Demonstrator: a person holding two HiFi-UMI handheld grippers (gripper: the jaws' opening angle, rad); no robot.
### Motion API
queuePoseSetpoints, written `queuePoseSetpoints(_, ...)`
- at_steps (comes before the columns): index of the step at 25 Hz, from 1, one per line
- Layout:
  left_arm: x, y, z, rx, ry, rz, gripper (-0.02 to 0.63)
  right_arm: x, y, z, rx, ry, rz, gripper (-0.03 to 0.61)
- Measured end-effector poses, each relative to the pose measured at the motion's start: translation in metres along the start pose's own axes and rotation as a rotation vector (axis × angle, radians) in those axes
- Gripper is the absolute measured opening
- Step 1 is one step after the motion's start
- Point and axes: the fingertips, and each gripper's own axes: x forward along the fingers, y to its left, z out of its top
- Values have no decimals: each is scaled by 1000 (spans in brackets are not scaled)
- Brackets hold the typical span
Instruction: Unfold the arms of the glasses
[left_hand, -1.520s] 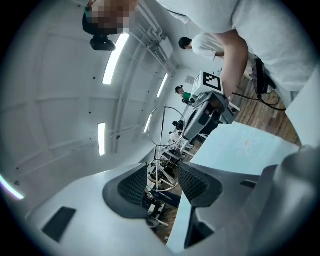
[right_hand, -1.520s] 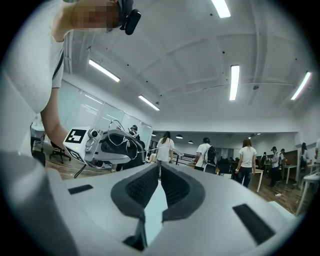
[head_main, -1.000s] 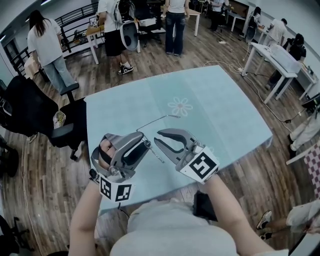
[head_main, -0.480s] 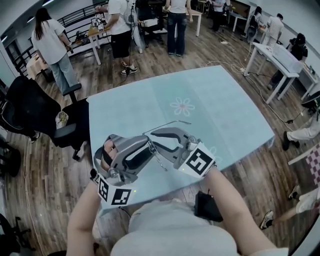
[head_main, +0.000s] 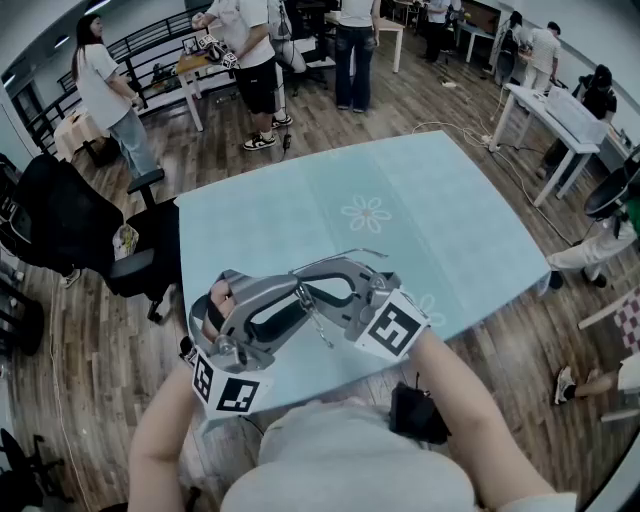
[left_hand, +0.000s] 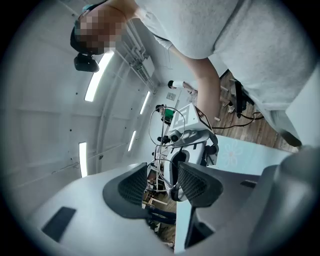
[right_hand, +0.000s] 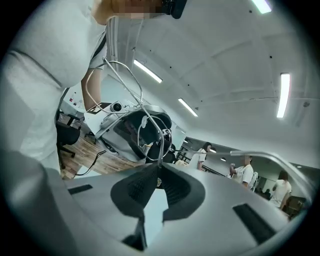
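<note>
left gripper (left_hand: 161, 172): clamped on the glasses (left_hand: 165, 125); the wire rims stand between its pads, and it carries the frame in the air above the desk (head_main: 450, 220).
right gripper (right_hand: 159, 172): jaws have just been closing and now stand together on a thin wire of the glasses that rises straight out from between the pads.
what changed: a second ago the two grippers hung a little apart with the right one off the frame; now their tips meet over the near part of the desk and both hold the glasses.
glasses arm (head_main: 345, 254): one long thin arm sticks out past the tips, its hooked end over the desk; it looks already swung out.
meaning for the task: the fresh pinch looks like the grip for opening the remaining arm, with the left gripper as the anchor.
next need: probably a gentle swing about the hinge.
risk: the wire is thin and could slip or bend.
</note>
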Motion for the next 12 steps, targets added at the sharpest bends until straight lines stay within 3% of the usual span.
queuePoseSetpoints(12,1,4,-13,17,44,3,201,-25,-31,-7,100,-38,-118,31)
